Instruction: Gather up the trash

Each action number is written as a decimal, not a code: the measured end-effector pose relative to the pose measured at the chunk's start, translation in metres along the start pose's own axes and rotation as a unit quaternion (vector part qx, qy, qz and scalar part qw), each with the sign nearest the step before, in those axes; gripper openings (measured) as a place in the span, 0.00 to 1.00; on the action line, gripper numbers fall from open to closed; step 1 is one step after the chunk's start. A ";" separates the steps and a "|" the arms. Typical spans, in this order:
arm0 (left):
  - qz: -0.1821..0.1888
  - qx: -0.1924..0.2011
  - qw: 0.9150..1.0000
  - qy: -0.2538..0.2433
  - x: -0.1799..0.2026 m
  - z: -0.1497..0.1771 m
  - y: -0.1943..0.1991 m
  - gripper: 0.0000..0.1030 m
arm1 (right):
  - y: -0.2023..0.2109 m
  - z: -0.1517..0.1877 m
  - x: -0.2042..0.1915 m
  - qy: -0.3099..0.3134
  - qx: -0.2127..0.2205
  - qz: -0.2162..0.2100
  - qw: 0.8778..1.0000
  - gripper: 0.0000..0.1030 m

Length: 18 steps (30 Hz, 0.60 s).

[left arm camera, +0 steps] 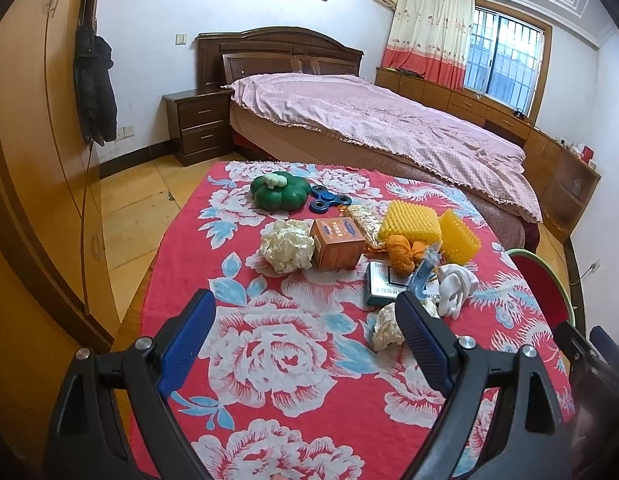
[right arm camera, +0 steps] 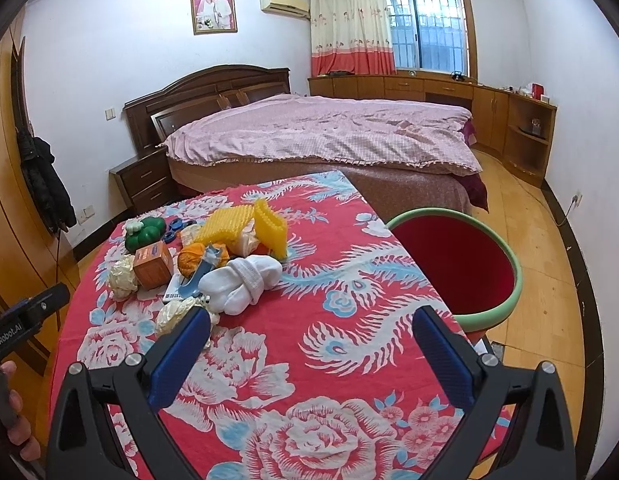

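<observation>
1. Two grippers are recorded. The left gripper (left arm camera: 305, 312) is held with its jaws spread wide and nothing between them, above the near part of the table (left arm camera: 269, 420). The right gripper (right arm camera: 311, 330) is likewise spread wide and empty, over the flowered red cloth.
2. Two crumpled paper wads are counted as trash. The larger paper wad (left arm camera: 287, 246) is cream-coloured, creased and roughly ball-shaped; it lies touching the left side of the orange box (left arm camera: 336, 243).
3. The smaller paper wad (left arm camera: 386, 326) is of the same cream colour and is partly hidden behind the left gripper's right finger, just beside the dark flat packet (left arm camera: 383, 284).
4. One crinkled gold wrapper (left arm camera: 363, 220) is seen behind the box; whether it is empty cannot be told at this resolution.
5. One orange bundle (left arm camera: 401, 254) is noted, possibly cloth or a net bag.
6. Two yellow spiked blocks (left arm camera: 413, 222) are counted, side by side, at the far right of the pile.
7. One green pumpkin-shaped toy (left arm camera: 279, 192) and one blue fidget spinner (left arm camera: 329, 199) are placed at the far end, near each other.
8. One rolled white sock pair (right arm camera: 245, 282) and one pale blue plastic clip (left arm camera: 423, 276) lie beside the packet.
9. One red bin (right arm camera: 459, 264) with a green rim stands off the table's right edge, beside the bed (right arm camera: 329, 132).
</observation>
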State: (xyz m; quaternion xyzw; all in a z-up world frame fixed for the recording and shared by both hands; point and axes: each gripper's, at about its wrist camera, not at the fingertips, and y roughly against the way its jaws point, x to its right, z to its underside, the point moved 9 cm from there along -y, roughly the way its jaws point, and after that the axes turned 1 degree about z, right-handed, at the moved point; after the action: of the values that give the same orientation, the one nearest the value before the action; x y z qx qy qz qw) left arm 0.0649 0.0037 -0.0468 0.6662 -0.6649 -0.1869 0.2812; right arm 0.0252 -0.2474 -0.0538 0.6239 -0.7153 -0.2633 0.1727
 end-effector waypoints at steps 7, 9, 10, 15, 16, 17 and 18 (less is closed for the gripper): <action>-0.001 -0.001 1.000 0.006 -0.002 0.001 0.000 0.89 | 0.004 -0.004 0.003 -0.004 0.005 -0.001 1.000 1.00; 0.000 -0.002 1.000 0.006 -0.002 0.001 0.000 0.89 | 0.005 -0.004 0.003 -0.004 0.005 -0.001 1.000 1.00; 0.000 -0.002 1.000 0.006 -0.002 0.001 0.000 0.89 | 0.005 -0.004 0.003 -0.004 0.006 0.000 1.000 1.00; 0.000 -0.004 1.000 0.005 -0.001 0.002 0.000 0.89 | 0.006 -0.004 0.004 -0.005 0.008 0.000 1.000 1.00; 0.000 -0.004 1.000 0.005 -0.001 0.002 0.000 0.89 | 0.006 -0.004 0.004 -0.005 0.007 0.000 1.000 1.00; 0.000 -0.005 1.000 0.006 -0.001 0.002 0.000 0.89 | 0.006 -0.005 0.004 -0.004 0.007 0.001 1.000 1.00; 0.001 -0.004 1.000 0.006 -0.001 0.003 0.000 0.89 | 0.006 -0.004 0.004 -0.005 0.007 0.001 1.000 1.00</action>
State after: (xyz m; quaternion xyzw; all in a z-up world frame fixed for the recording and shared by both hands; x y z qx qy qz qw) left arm 0.0631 0.0046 -0.0490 0.6658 -0.6630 -0.1857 0.2876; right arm 0.0224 -0.2518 -0.0471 0.6233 -0.7184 -0.2610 0.1651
